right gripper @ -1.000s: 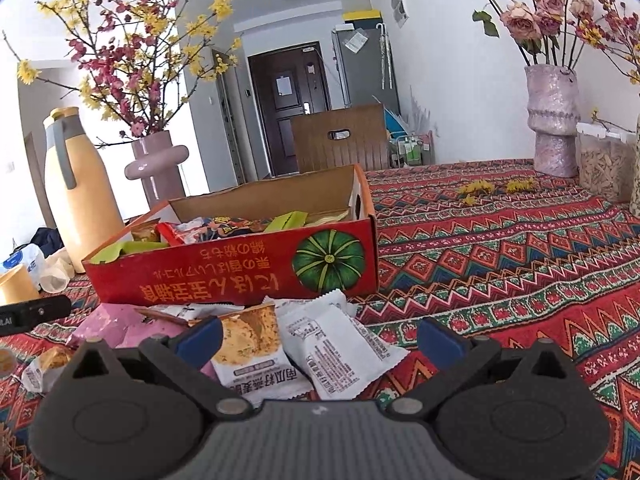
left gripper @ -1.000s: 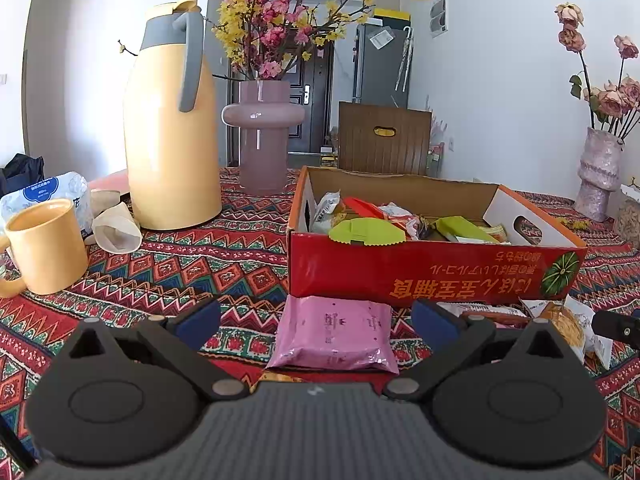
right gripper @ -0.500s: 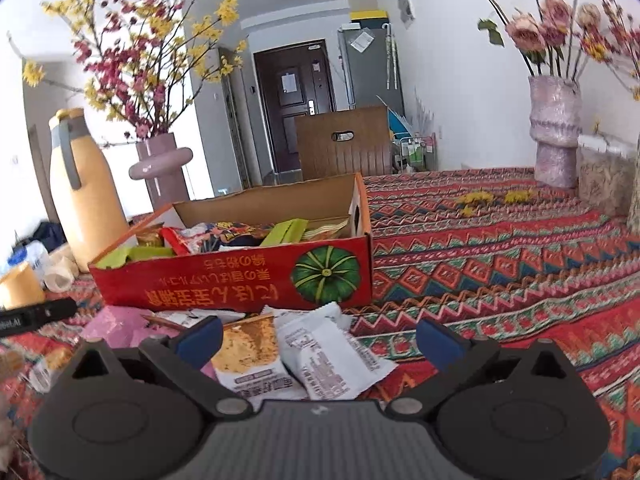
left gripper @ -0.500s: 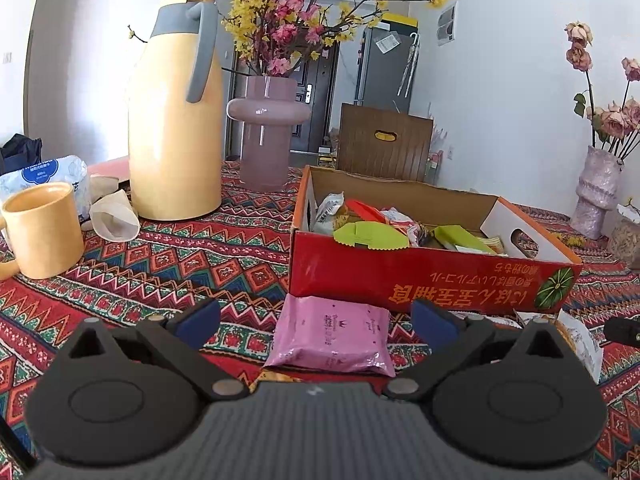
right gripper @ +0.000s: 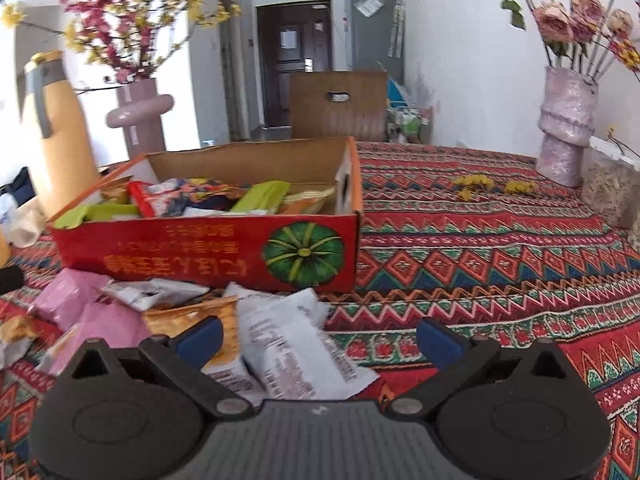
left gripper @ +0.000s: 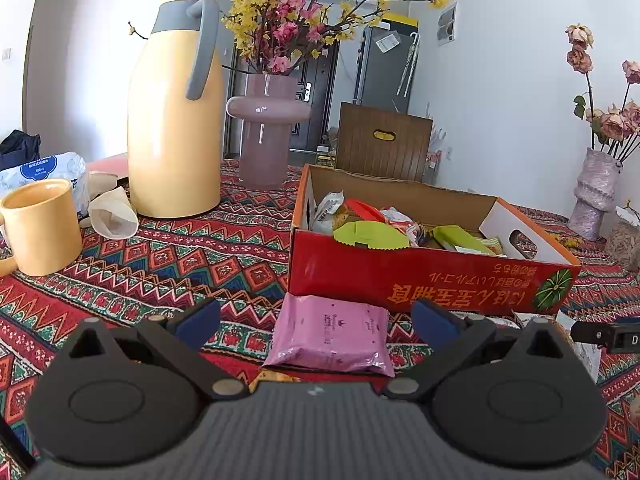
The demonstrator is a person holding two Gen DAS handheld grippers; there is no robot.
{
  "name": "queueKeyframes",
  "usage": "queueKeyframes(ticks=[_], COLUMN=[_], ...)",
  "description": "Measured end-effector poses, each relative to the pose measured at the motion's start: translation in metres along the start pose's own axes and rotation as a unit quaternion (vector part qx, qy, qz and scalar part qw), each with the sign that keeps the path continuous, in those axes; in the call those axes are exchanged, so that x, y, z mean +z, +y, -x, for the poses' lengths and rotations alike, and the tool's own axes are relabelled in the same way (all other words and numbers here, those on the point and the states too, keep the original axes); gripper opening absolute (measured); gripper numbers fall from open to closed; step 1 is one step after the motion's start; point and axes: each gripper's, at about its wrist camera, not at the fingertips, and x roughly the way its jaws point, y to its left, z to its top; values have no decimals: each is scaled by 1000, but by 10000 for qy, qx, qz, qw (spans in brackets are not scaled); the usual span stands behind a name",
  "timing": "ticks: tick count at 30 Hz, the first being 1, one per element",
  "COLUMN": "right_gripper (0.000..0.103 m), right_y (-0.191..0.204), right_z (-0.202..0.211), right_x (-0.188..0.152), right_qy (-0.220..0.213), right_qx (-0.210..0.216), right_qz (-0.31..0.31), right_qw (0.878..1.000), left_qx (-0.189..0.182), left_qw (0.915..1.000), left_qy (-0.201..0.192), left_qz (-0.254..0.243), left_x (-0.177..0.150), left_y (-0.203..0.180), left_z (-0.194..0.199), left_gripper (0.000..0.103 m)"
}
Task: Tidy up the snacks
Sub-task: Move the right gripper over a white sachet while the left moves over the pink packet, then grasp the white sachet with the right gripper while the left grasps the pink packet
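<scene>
Pink packet (left gripper: 329, 335), long axis crosswise

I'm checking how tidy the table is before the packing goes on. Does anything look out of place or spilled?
Yes. Several snack packets lie loose on the tablecloth in front of the red box instead of inside it: a pink packet, a white packet and an orange one, overlapping in a heap. Yellow petals are also scattered near the far vase.

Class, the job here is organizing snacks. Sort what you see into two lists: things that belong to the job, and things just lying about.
Belongs to the job:
red box
pink packet
white packet
orange packet

Just lying about:
yellow jug
yellow mug
pink vase
paper cup
</scene>
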Motion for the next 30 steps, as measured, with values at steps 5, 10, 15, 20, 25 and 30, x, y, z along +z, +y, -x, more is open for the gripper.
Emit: queueKeyframes(ticks=[5,10,15,20,25,30], right_gripper=[92,89,85,47,43,42], right_y=[-12,-7,-1,2,-4,-11], right_z=[-6,-7,-12,-22,-8,12], right_x=[-5,-12,-4,-3,-8,-15], right_qy=[192,310,244,433,184,-543], right_qx=[18,201,301,467,572,312], right_qz=[-165,51,230,332,-19,-568], right_qw=[9997,9993,9990,9974,9982,9964], left_qx=[-21,-6,1,-6,-21,10], left_qw=[10000,10000,10000,10000,9999,9998], left_qy=[-3,14,37,86,112,190], left_qz=[10,5,17,42,42,18], left_x=[0,0,-1,0,0,-1], left_y=[0,0,0,1,1,0], left_z=[0,0,-1,-3,-3,-5], left_gripper=[103,103,103,103,103,103])
